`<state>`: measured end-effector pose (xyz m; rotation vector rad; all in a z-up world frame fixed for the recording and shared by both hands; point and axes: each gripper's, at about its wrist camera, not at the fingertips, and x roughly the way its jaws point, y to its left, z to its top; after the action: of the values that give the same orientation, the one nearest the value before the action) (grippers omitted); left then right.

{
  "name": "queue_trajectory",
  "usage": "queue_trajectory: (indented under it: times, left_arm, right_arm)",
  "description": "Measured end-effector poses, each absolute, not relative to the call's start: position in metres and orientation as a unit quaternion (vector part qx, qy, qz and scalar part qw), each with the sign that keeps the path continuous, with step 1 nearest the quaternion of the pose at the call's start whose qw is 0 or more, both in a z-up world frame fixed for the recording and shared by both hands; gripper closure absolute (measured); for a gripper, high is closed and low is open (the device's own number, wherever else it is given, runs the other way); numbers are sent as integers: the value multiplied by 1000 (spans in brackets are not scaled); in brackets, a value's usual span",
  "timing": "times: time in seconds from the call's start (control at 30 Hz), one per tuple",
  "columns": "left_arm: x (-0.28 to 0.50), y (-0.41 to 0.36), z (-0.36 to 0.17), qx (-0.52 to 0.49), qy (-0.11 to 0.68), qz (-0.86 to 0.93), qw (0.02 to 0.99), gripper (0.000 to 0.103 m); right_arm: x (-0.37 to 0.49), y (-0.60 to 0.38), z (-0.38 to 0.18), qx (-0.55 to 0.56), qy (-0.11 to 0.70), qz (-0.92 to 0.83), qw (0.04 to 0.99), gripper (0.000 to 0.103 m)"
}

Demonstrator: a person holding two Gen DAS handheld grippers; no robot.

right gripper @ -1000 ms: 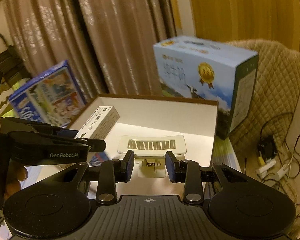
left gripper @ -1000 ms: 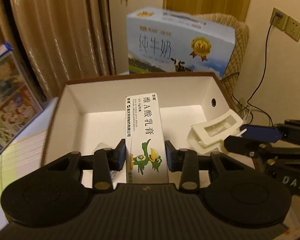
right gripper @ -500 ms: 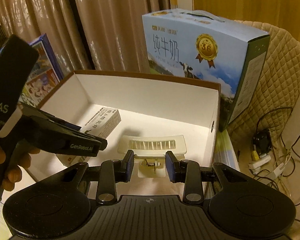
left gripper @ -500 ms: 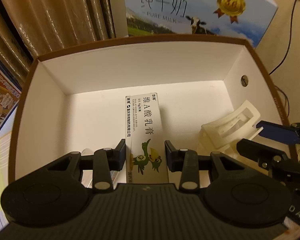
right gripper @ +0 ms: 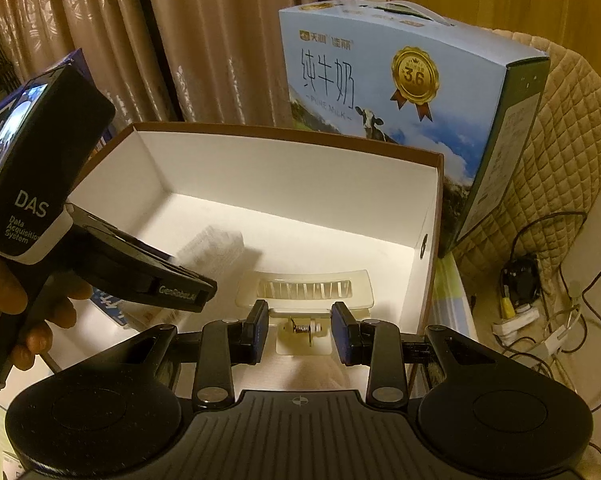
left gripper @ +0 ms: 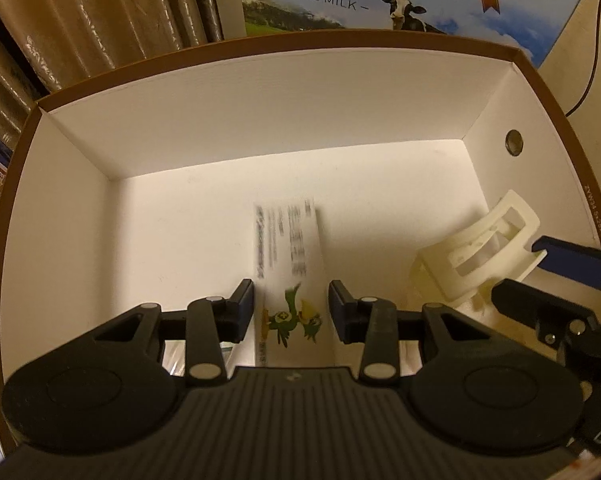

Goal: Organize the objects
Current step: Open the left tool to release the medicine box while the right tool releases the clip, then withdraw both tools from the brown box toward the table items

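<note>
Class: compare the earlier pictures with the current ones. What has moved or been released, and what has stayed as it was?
Both hand-held grippers descended into the brown-rimmed box. The left hand-held gripper just released the medicine carton, now blurred. The right hand-held gripper still grips the cream clip. The milk carton stayed put.

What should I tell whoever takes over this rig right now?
Left gripper: the ointment carton sits between its fingers over the floor of the brown-rimmed box; it looks blurred, so the grip may be loosening.
Right gripper: shut on the cream plastic clip, low inside the same box.
Done: both items brought into the box.
Left: set both down, let go, withdraw.
The pure milk carton stands behind the box, untouched.
</note>
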<state>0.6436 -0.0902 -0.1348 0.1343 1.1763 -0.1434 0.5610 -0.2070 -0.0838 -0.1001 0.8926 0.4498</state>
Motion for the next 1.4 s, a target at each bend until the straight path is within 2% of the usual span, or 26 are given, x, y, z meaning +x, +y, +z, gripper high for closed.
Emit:
queue_trajectory:
  times: [0.07,0.1,0.4,0.53,0.67,0.97,1.1,1.2,1.4]
  left_arm:
    - [643,-89,-135,62,552,-65,829,58]
    - [643,-89,-135,61,550,-66,830,57]
    - [627,-82,-104,83,507,-72,855,53]
    - [621,-68,-89,70,493,-65,865,51]
    - [610,-53,-74,53,479,-59,874,49]
    - [559,-41,-38,41,451,-50,890,35]
    - [528,-35,-26,27,446,-46,893,29]
    - [506,-29,-17,11,445,-42,894,28]
    - [463,-23,-6,-12,442,-28,897,26]
  right_arm:
    - [561,-207,-84,-50,429,216,876,72]
    - [562,-207,-84,-50,429,216,876,72]
    - [568,-209,-87,-44,428,205,879,72]
    - [575,-219,-84,1,423,199,884,72]
    - [572,-226,-74,15,418,209,884,57]
    - [530,-237,-45,36,415,243,876,45]
    - [511,-242,-37,44,417,247,874,32]
    - [497,-246,-32,47,417,250,873,28]
    - [467,-254,-22,54,414,250,874,25]
